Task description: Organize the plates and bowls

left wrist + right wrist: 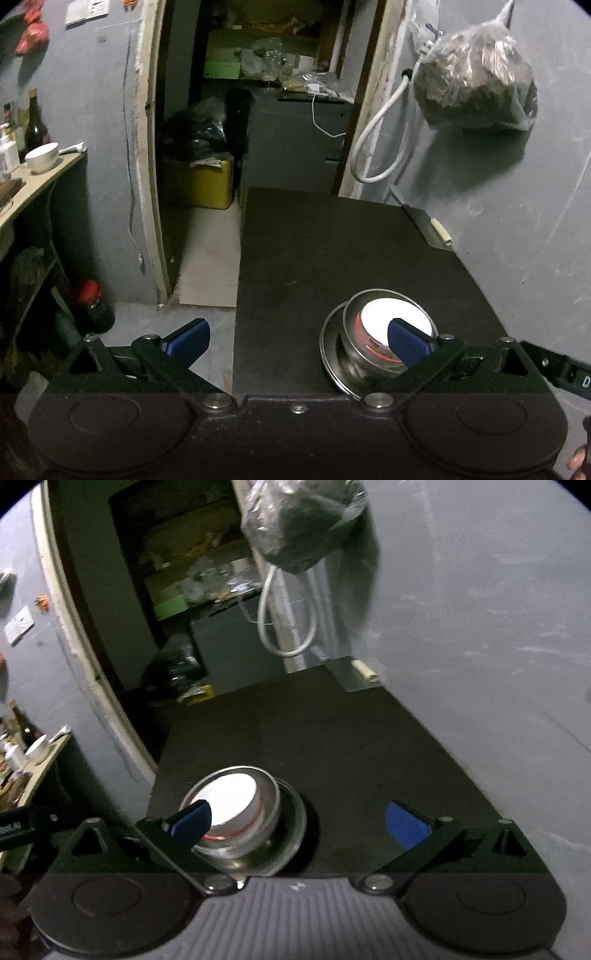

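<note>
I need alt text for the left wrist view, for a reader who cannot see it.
A stack of a white bowl inside a steel bowl on a round steel plate sits on a black table, with the open left tongs low before it; a doorway lies beyond.

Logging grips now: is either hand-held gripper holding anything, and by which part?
Nothing is held. The left hand-held gripper and right hand-held gripper are open above the stacked dishes.

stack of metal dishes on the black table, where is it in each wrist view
Left wrist: the stack of metal dishes sits lower right of centre, partly behind the left tool's right blue fingertip.
Right wrist: the stack sits lower left of centre, behind the right tool's left blue fingertip.
Shared landmark: the hanging plastic bag on the wall.
</note>
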The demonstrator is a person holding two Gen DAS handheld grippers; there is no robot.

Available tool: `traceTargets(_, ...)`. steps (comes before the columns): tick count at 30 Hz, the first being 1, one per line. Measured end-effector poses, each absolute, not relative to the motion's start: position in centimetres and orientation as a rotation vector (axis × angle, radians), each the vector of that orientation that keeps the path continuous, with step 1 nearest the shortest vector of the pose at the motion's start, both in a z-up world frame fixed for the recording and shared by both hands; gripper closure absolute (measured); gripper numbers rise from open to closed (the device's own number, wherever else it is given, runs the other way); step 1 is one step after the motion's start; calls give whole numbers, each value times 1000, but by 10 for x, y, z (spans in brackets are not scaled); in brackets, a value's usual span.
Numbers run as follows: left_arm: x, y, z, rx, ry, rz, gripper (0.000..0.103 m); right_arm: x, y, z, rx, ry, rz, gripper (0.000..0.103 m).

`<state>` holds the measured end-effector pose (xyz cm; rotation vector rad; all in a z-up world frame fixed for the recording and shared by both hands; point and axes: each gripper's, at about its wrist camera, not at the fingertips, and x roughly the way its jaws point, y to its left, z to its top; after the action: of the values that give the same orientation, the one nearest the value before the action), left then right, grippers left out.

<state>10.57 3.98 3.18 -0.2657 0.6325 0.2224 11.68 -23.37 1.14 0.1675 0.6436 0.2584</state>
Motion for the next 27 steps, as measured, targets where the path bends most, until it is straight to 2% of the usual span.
traceTargets(8, 67, 37, 17, -282, 625, 257, 1, 71, -229, 12, 117, 652, 229, 0)
traceTargets(20, 40, 14, 33, -209, 533, 358, 1, 68, -234, 13, 83, 596, 354, 0)
traceTargets(27, 37, 0, 32, -226, 566, 439, 1, 71, -257, 9, 114, 583, 372, 0)
